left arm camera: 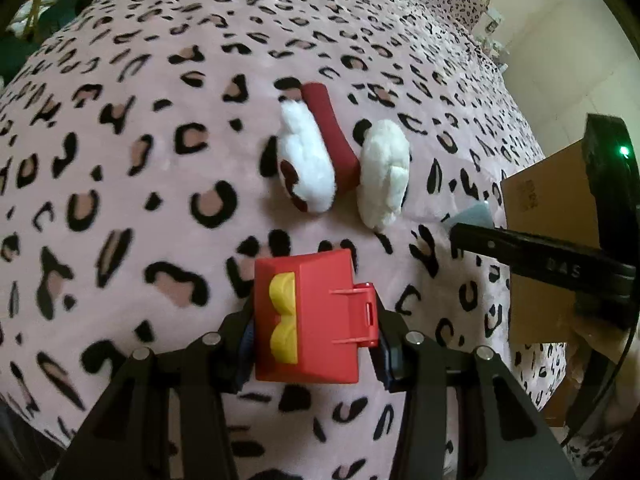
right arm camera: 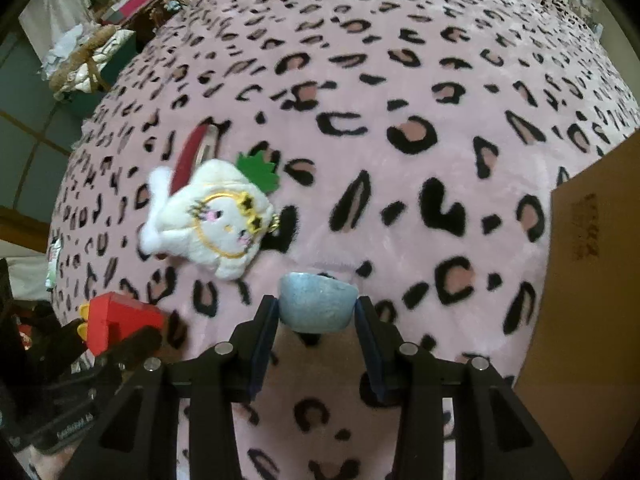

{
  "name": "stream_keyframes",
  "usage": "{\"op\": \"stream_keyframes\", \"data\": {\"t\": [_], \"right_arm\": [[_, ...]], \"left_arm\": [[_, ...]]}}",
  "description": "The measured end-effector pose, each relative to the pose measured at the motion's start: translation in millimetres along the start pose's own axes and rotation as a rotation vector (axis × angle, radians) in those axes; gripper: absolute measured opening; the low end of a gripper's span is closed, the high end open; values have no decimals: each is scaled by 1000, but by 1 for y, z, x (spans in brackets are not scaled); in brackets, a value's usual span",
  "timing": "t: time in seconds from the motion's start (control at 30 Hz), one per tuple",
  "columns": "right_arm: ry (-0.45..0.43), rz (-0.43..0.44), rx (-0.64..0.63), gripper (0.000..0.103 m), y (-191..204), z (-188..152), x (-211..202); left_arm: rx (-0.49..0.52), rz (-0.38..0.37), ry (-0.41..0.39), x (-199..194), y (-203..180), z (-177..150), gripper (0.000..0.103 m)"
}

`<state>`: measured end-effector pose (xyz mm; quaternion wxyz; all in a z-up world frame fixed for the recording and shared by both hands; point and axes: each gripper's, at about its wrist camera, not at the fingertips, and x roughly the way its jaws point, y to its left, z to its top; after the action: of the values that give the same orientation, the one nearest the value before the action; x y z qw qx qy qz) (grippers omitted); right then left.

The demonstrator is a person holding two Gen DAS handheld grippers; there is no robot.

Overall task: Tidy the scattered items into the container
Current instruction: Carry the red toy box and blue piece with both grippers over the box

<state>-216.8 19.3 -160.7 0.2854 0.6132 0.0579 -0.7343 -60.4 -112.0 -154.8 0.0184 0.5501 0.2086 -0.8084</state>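
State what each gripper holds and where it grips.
Left gripper clamps the red toy box by its two sides. Right gripper clamps the small blue bowl across its outer walls.

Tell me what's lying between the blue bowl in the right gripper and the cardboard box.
Nothing: in the right wrist view, only bare leopard-print blanket lies between the blue bowl and the cardboard box.

Count, both wrist views together:

- Red plastic box with a yellow moulded emblem point(left arm camera: 308, 316): 1.
- Pale blue, glittery, bowl-shaped small item point(right arm camera: 317, 300): 1.
- White plush hair clip with an embroidered face, dark red snap bar and green felt leaf point(right arm camera: 208, 220): 1 (the left view shows its back as two white lobes, same piece).
- Brown cardboard box point(right arm camera: 588, 300): 1.
- Pink leopard-print fleece blanket point(right arm camera: 400, 92): 1.
- Black two-finger grippers: 2.
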Motion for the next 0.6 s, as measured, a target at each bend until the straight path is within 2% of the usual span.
{"op": "stream_keyframes", "data": {"t": [0.23, 0.6], "right_arm": [[-50, 19, -62, 40, 11, 6, -47], [-171, 18, -119, 40, 9, -5, -123]], "left_arm": [[48, 18, -24, -30, -13, 3, 47], [167, 24, -90, -79, -69, 20, 47]]}}
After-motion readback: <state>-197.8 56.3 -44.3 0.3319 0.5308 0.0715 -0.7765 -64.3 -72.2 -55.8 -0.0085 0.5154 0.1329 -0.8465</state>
